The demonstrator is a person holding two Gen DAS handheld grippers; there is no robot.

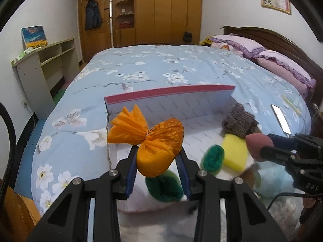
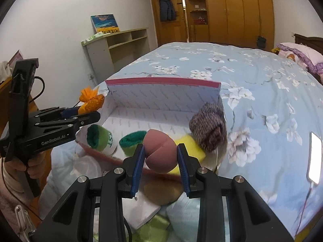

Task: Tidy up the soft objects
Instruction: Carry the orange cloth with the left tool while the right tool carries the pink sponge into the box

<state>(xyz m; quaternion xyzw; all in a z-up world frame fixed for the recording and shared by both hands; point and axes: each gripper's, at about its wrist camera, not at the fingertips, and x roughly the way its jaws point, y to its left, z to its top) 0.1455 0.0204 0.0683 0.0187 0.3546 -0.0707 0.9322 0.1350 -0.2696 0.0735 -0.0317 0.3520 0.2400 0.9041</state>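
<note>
A white box with a red rim (image 1: 171, 91) (image 2: 161, 81) lies open on the floral bed. It holds a brown knitted piece (image 1: 239, 121) (image 2: 208, 129), a yellow sponge (image 1: 235, 153) (image 2: 189, 143) and green sock rolls (image 1: 213, 157) (image 2: 132, 141). My left gripper (image 1: 158, 151) (image 2: 84, 115) is shut on an orange tied bundle (image 1: 155, 147) (image 2: 90, 100), held over the box's near left corner. My right gripper (image 2: 160, 149) (image 1: 268, 143) is shut on a mauve egg-shaped sponge (image 2: 161, 151) (image 1: 257, 145) over the box's near right side.
A lit phone (image 2: 314, 157) (image 1: 280, 119) lies on the quilt right of the box. Loose soft things, among them a white pad (image 2: 141, 207) and a brown piece (image 2: 161, 193), sit under my right gripper. Purple pillows (image 1: 282, 64) are far right; a shelf unit (image 1: 40, 64) stands left.
</note>
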